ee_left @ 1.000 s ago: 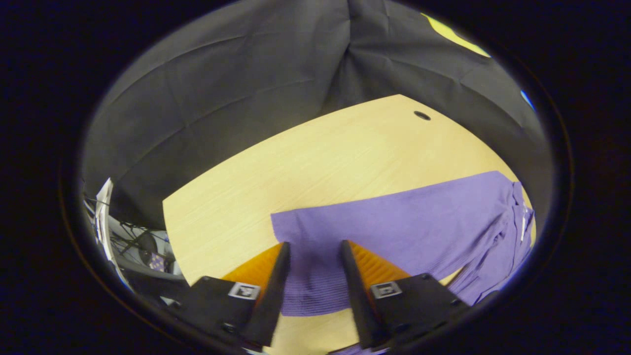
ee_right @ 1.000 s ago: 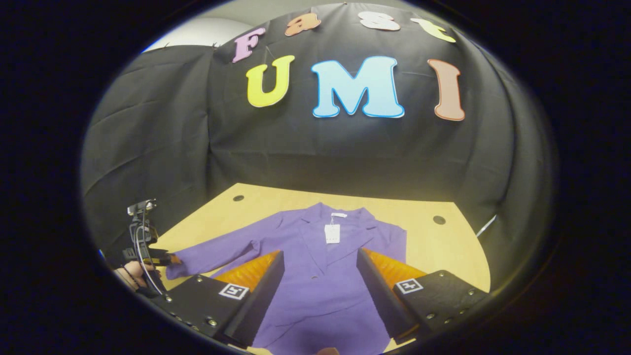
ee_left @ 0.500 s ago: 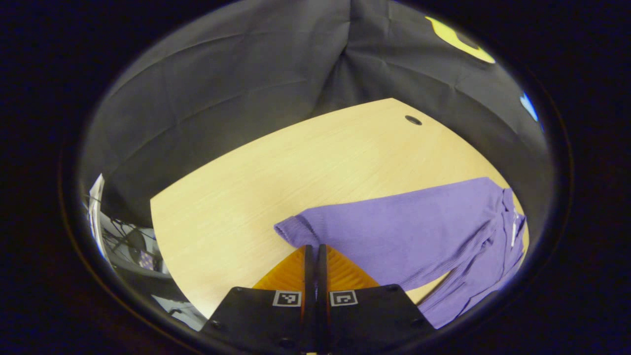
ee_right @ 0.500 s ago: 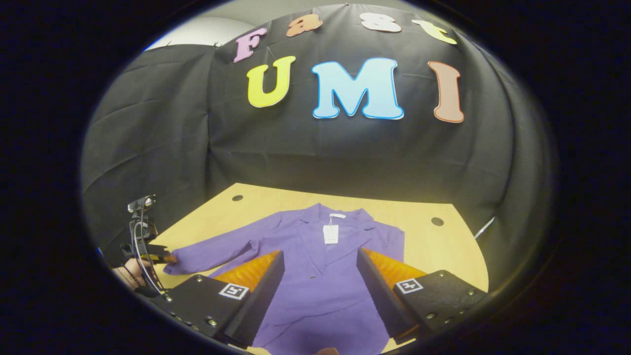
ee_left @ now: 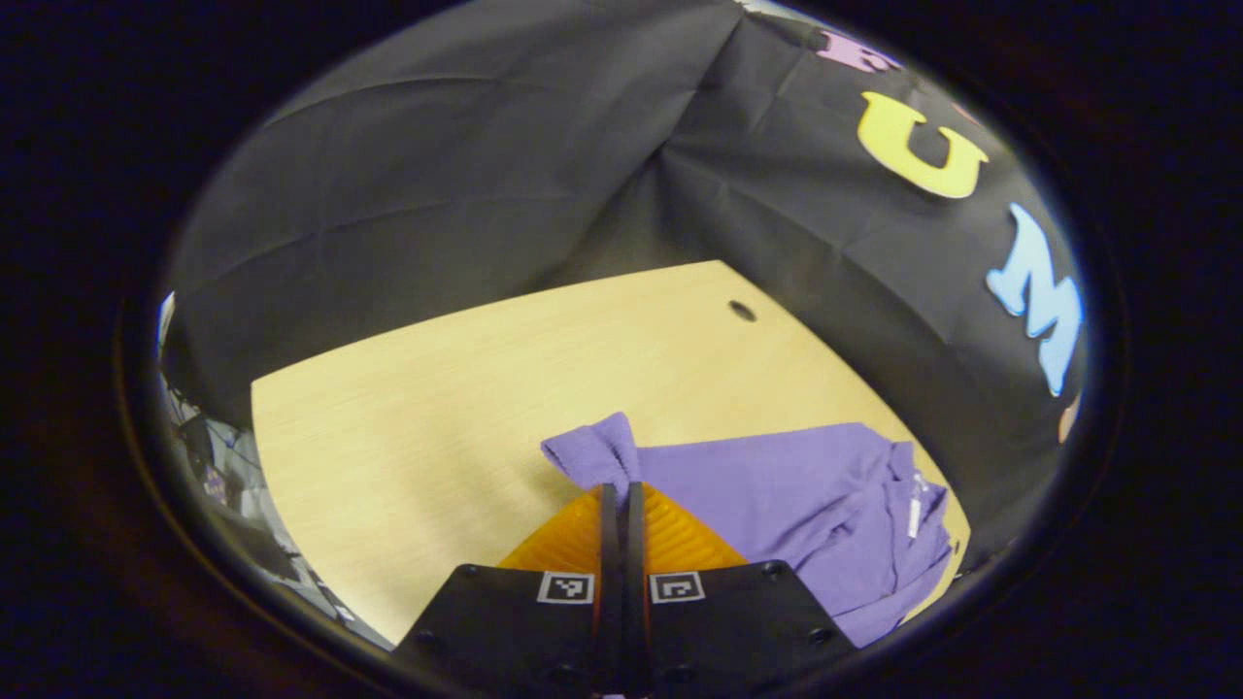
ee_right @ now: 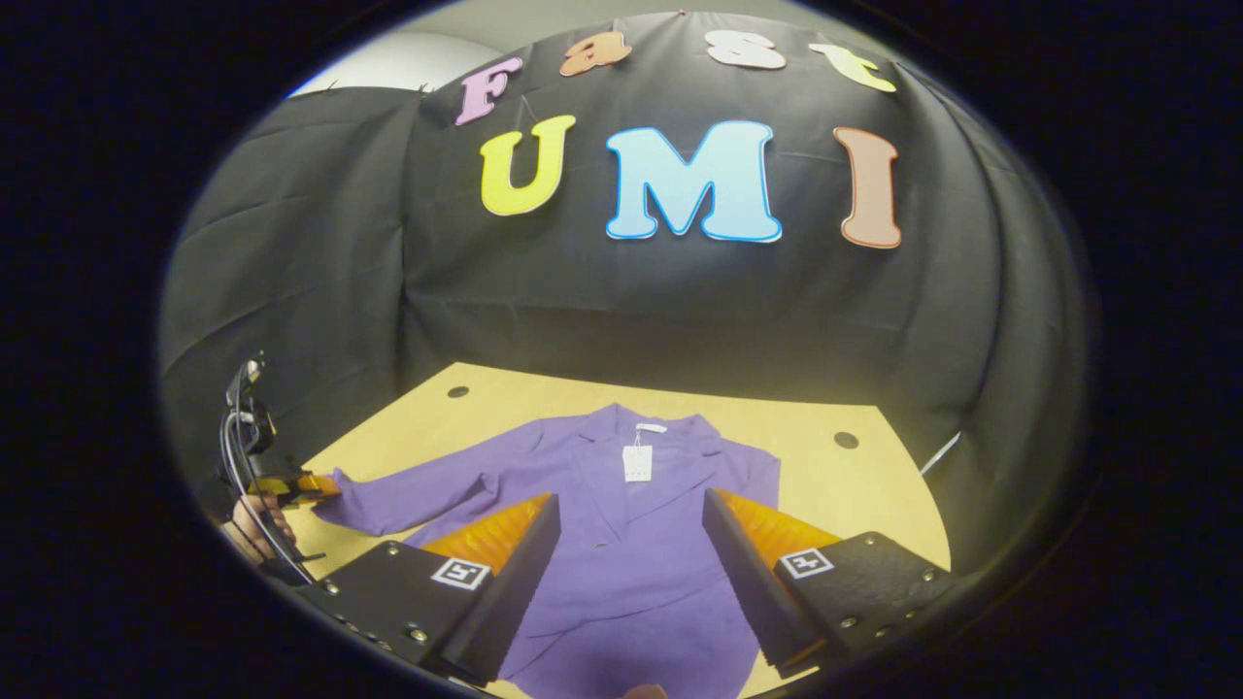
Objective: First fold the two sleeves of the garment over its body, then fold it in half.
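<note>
Black cloth is backing a pale wood-grain table (ee_right: 855, 485). Left gripper (ee_left: 621, 500) is clenching the sleeve cuff (ee_left: 594, 452), bunching it at 12 o'clock of its tips. Right gripper (ee_right: 631, 524) is hanging released over the purple jacket (ee_right: 631, 573), which is lying flat mid-table, collar at 12 o'clock. Risk: the soft ribbed knit slipping from a shallow pinch, or dragging the body askew.

Garment (ee_right: 621, 544): hem cut off at bottom edge of the right gripper view, parts of its front hidden behind the right gripper's fingers (ee_right: 529, 544). White tag (ee_right: 637, 463) at collar too small to read. Sleeve cuff (ee_left: 592, 454) end hidden between left gripper's fingers (ee_left: 609, 505).
</note>
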`<state>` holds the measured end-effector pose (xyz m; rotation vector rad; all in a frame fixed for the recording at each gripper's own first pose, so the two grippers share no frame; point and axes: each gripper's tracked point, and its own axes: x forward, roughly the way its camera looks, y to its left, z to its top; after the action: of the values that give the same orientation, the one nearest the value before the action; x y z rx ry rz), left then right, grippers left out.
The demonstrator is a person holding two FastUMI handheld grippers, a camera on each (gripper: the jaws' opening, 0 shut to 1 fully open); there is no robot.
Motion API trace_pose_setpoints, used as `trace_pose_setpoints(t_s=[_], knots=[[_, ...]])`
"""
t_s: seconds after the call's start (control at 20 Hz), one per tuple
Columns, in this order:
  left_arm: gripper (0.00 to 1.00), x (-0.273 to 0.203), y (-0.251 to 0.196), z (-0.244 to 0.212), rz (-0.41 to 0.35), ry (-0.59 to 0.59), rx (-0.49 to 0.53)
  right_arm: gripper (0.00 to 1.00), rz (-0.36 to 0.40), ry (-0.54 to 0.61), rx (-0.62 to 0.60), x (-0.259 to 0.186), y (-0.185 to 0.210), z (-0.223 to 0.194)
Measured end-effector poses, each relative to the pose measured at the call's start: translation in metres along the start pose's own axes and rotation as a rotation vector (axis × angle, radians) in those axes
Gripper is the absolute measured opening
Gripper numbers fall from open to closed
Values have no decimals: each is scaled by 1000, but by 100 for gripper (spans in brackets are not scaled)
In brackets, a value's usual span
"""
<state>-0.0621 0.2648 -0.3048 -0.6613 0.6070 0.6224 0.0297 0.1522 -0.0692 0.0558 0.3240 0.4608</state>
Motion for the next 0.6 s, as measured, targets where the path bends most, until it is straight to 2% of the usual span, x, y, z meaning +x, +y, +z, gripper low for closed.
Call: trace_pose_setpoints(t_s=[0.15, 0.3, 0.6], knots=[[7, -14, -60, 6, -135, -10, 52, 92, 3, 4, -10, -4, 0, -2], [6, -30, -118, 5, -236, -9, 89, 93, -4, -6, -18, -9, -3, -2], [6, -68, -227, -8, -440, 16, 174, 93, -66, -18, 14, -24, -29, -7]])
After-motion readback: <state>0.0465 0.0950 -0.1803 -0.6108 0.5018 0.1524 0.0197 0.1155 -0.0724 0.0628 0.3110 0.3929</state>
